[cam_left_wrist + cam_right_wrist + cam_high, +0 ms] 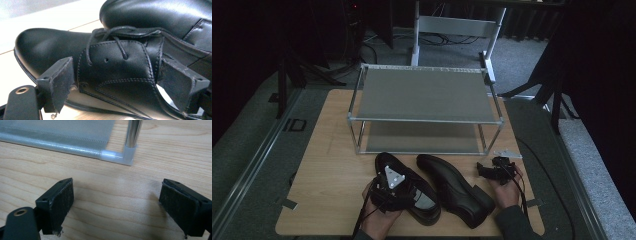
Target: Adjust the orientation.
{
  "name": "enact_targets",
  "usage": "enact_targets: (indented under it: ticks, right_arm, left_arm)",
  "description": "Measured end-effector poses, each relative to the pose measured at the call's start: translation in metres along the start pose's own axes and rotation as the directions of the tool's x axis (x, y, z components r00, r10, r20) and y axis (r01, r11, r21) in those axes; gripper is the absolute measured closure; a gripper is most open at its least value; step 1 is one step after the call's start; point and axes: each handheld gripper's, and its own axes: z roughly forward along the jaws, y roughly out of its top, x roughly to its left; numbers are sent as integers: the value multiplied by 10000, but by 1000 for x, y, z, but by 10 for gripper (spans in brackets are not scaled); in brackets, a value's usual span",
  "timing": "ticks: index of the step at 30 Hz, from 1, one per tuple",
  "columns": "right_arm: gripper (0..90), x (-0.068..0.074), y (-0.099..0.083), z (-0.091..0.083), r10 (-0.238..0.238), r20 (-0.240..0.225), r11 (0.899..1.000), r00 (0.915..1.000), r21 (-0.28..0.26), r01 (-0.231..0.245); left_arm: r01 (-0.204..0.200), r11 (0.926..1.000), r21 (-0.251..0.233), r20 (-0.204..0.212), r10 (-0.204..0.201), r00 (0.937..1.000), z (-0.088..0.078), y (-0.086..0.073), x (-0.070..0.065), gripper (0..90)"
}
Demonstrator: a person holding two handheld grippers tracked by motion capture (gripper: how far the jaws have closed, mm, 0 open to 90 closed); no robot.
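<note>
Partly hidden under the left gripper [393, 186], the left shoe [409, 187] sits between its spread jaws, touching the second shoe [454, 190]; the right gripper [493, 169], also spread, hovers near the rack [427, 120].

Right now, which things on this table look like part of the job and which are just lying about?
Likely in the job:
left shoe, straddled by the open left tool
right shoe
two-tier rack
right tool, open over bare table

Lying about:
tape bits
tripods and cables behind

floor [252, 135]: grey carpet | curtains [597, 60]: dark | light: dim
</note>
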Motion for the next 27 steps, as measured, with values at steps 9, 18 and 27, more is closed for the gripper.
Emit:
enact_targets:
  ticks: [9, 18, 27]
  right_arm:
    - [120, 0, 0, 0, 1, -1, 10000, 10000, 0, -1]
    - [120, 0, 0, 0, 0, -1, 10000, 10000, 1, 0]
    - [122, 0, 0, 0, -15, -12, 10000, 10000, -4, 15]
  left_arm:
    - [96, 9998, 157, 29, -96, 9999, 5, -2, 1, 156]
    - [205, 9995, 258, -200, -199, 9996, 13, -2, 2, 151]
    - [15, 9996, 278, 110, -18, 9999, 4, -8, 8, 210]
